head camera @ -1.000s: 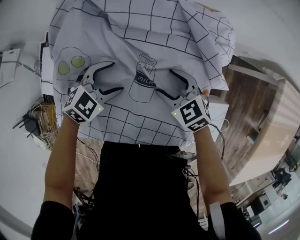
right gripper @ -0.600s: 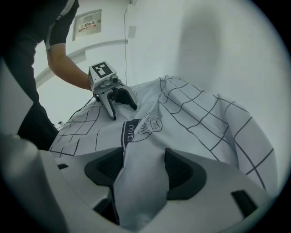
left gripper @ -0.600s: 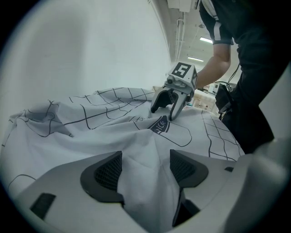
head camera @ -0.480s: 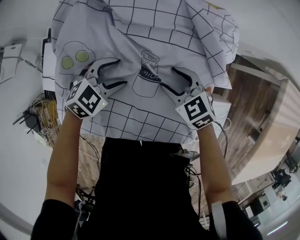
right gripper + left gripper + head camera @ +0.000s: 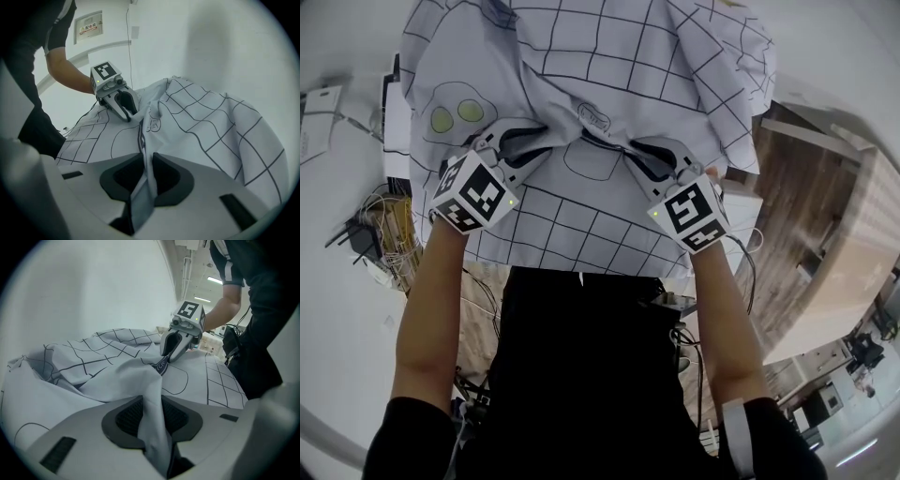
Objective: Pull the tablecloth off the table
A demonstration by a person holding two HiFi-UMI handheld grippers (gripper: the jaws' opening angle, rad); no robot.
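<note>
Wood-plank floor (image 5: 787, 216) at right, cable tangle (image 5: 380, 234) on the left. White walls (image 5: 211, 47), small sign (image 5: 89, 24) mounted high. Strip lights (image 5: 215, 281) lit overhead.

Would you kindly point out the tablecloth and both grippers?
tablecloth (image 5: 581, 225): head view, checked front panel.
left gripper (image 5: 151, 401): left gripper view, between fingers closing on tablecloth.
right gripper (image 5: 148, 157): right gripper view, between fingers closing on tablecloth.
</note>
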